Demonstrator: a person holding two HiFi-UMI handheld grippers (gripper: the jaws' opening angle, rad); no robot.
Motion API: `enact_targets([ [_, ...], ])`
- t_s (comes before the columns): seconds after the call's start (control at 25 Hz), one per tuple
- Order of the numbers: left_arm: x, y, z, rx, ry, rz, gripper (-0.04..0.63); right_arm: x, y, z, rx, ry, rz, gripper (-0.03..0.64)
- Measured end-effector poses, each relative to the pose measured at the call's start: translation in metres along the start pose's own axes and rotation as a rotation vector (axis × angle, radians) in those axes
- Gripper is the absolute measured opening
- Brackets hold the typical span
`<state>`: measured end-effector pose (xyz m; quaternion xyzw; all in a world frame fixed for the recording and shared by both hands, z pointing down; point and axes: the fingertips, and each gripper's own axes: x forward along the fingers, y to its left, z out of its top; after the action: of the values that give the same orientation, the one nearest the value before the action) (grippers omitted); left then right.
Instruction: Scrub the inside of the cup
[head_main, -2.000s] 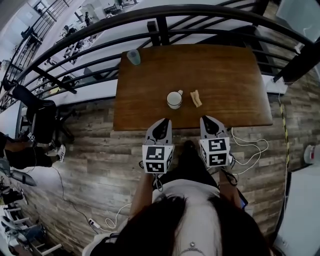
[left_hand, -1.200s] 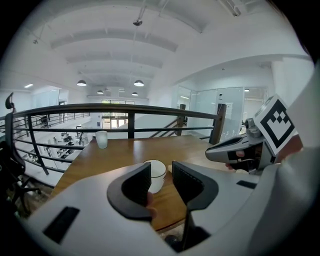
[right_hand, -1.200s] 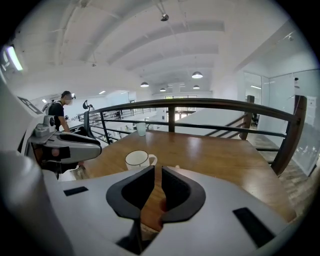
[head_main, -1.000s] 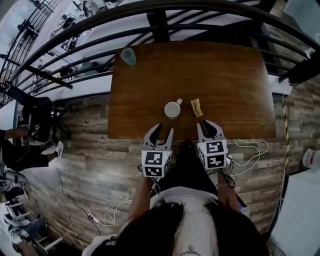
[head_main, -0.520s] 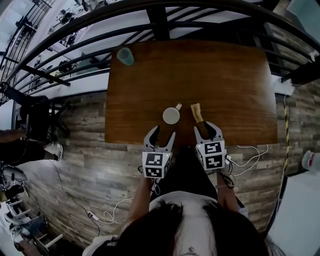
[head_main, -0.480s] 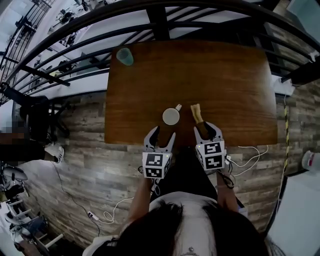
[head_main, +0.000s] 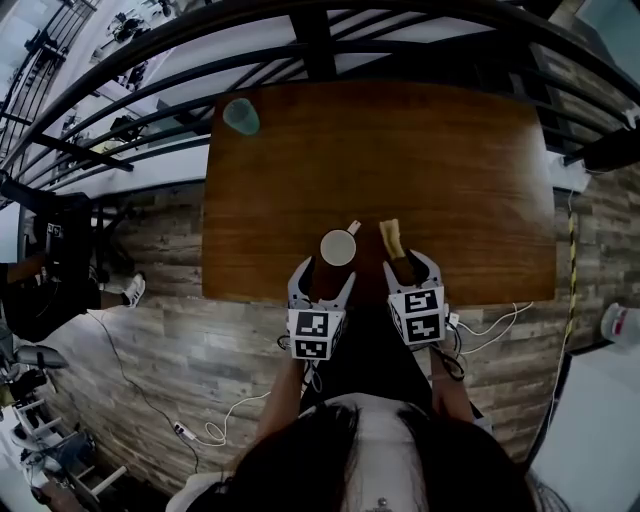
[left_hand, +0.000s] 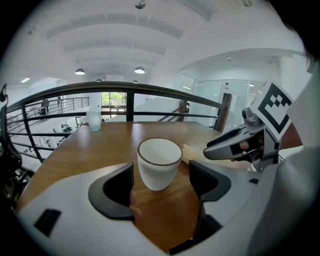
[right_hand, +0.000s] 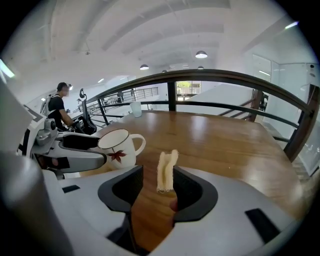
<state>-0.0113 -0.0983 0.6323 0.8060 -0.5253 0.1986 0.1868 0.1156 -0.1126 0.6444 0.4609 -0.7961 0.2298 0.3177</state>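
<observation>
We see a white cup (head_main: 338, 247) standing upright on the brown desk (head_main: 470, 150), near its front edge. From the head view its inside looks pale and plain. A translucent tumbler (head_main: 240, 116) stands well apart at the far left corner, and we cannot tell what it holds. Just right of the cup lies a pale yellow sponge strip (head_main: 391, 238), pointing away from us. The left gripper (head_main: 324, 277) has its jaws spread and opening. The cup stands just ahead of the gap and neither pad touches it. The right gripper (head_main: 413, 264) is likewise spread and opening, with the near end of the sponge strip between its pads but not pinched. In the left gripper view the cup (left_hand: 159, 162) shows a dark rim and a bare white side, with its handle out of sight, and the tumbler (left_hand: 94, 120) stands by the railing (left_hand: 150, 90). The right gripper view adds what the others miss: a red leaf on the cup (right_hand: 118, 146), its handle turned to the right, the ribbed sponge strip (right_hand: 167, 171) close up, and a person (right_hand: 57, 107) standing far off at the left.
</observation>
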Motion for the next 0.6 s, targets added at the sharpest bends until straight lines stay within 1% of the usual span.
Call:
enact_targets([
  [0.12, 0.008, 0.006, -0.005, 0.005, 0.008, -0.002, 0.359, 0.009, 0.001, -0.002, 0.006, 0.017, 0.006, 0.192],
  [0.28, 0.021, 0.005, -0.015, 0.013, 0.027, -0.032, 0.385, 0.022, 0.001, -0.005, 0.013, 0.039, 0.016, 0.199],
  [0.44, 0.031, 0.003, -0.018, 0.009, 0.024, -0.018, 0.403, 0.032, -0.005, -0.011, 0.021, 0.061, 0.026, 0.204],
  [0.6, 0.041, 0.003, -0.021, 0.006, 0.033, -0.020, 0.411, 0.040, -0.009, -0.014, 0.018, 0.084, 0.033, 0.210],
])
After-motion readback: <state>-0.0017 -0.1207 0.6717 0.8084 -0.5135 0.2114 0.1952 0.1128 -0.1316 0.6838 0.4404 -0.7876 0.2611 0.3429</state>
